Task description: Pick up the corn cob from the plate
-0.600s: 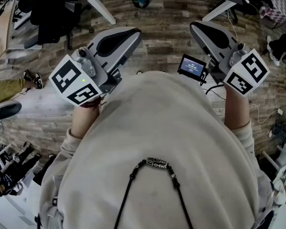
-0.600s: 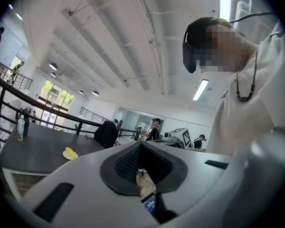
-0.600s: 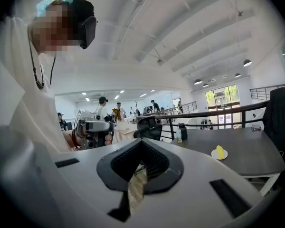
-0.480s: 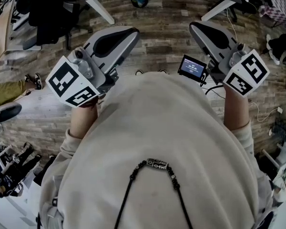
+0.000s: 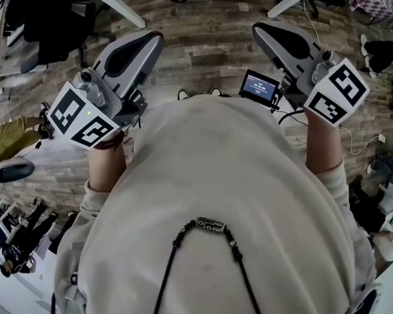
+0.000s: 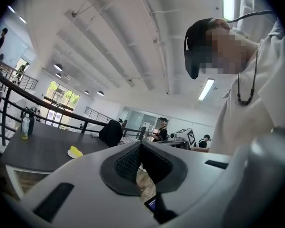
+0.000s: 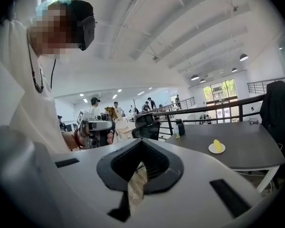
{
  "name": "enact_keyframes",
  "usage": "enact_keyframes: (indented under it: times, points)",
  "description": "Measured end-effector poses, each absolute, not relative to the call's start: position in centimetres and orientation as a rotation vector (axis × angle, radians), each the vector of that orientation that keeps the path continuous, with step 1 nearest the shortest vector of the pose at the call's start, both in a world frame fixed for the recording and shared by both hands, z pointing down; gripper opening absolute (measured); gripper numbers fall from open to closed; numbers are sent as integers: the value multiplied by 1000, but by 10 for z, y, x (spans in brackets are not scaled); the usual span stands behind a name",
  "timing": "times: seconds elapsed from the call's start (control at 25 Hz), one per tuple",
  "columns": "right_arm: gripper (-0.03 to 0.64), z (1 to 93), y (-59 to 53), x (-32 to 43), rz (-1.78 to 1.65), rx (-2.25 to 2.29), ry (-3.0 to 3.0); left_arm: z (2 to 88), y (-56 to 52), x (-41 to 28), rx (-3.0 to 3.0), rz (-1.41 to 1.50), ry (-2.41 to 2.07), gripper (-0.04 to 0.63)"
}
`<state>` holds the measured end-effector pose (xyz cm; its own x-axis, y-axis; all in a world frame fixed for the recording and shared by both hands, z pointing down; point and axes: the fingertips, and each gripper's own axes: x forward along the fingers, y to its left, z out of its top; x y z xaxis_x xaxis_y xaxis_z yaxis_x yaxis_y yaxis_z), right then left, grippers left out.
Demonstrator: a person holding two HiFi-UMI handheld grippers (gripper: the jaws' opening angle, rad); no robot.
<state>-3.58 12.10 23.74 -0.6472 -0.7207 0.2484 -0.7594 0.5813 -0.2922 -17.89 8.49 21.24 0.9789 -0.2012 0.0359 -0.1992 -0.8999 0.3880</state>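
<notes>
Corn cob [image 7: 217, 145] on plate [image 7: 211, 149] on dark table [image 7: 247, 151]; bottle [image 7: 180, 128], black chair [image 7: 148, 126] nearby.

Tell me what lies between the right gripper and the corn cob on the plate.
Only bare dark tabletop: in the right gripper view, the right gripper, fingers shut, is well short of the corn cob on its plate.

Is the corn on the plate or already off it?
On the plate: the yellow corn lies on the white plate on the dark table.
</notes>
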Motion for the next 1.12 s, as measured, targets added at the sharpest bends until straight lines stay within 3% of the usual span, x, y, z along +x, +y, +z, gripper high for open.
enact_keyframes:
  times: [1.12]
  points:
    - [14, 275, 132, 61, 763, 1301, -2824, 223, 109, -66, 2740, 105, -235, 5]
